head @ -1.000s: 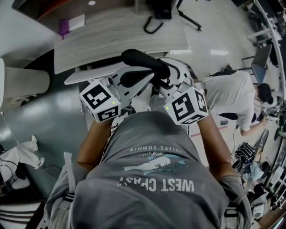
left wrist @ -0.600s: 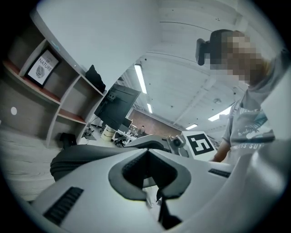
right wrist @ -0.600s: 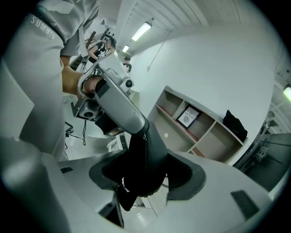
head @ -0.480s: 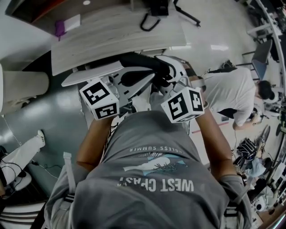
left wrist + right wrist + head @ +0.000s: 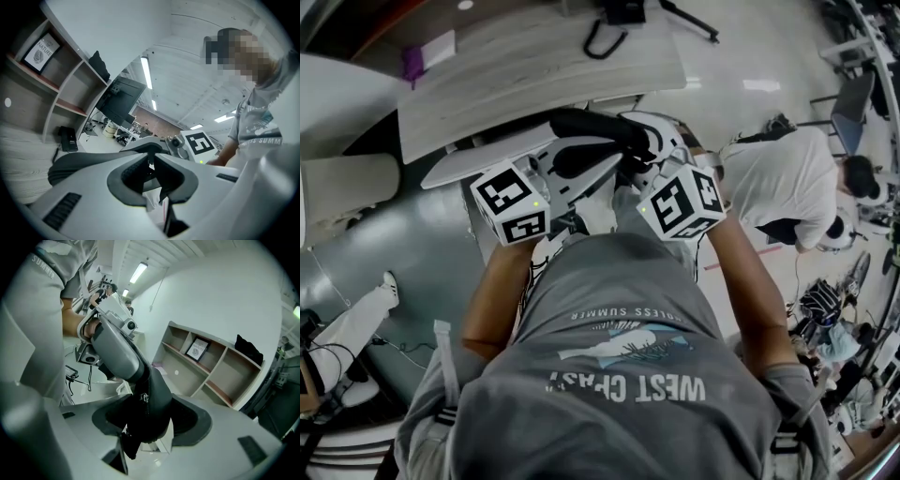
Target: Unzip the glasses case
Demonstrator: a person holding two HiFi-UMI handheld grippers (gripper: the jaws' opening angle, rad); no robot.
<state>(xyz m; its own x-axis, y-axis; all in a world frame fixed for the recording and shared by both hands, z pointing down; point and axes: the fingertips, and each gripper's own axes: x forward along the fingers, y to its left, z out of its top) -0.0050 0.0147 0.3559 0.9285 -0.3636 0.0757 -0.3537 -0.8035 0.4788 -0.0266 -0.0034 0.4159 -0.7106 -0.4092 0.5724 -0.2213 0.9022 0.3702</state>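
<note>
Glasses case (image 5: 152,399): black, long and rounded, smooth matte shell, zip running along it with a small metal zip tab (image 5: 145,397). It's up in the air between both grippers, in front of the chest and short of the bench (image 5: 534,66)

right gripper (image 5: 150,423): fingers spread wide, clamped across the case's fat body, the case filling the gap between them

left gripper (image 5: 151,161): fingers down to a thin slit, nipped at the case's end. Can't tell if it's the zip tab they have. The case's dark body runs off to the left behind the left finger (image 5: 124,176)

Writing, near to far:
- grey T-shirt (image 5: 619,375): "WEST COAST", and above it "SUMMER" with a partly hidden word before it, upside down in the head view
- framed picture (image 5: 41,49) on the wall shelf (image 5: 70,108): "NATURE"

vs a second ago:
- same grip on both sides, case same place between the grippers
- right marker cube (image 5: 680,202) has slid a bit up and in towards the left marker cube (image 5: 514,202)
- the purple thing (image 5: 412,66) on the bench has drifted left in the picture
- the person in the white shirt (image 5: 778,178) is bent further right
</note>
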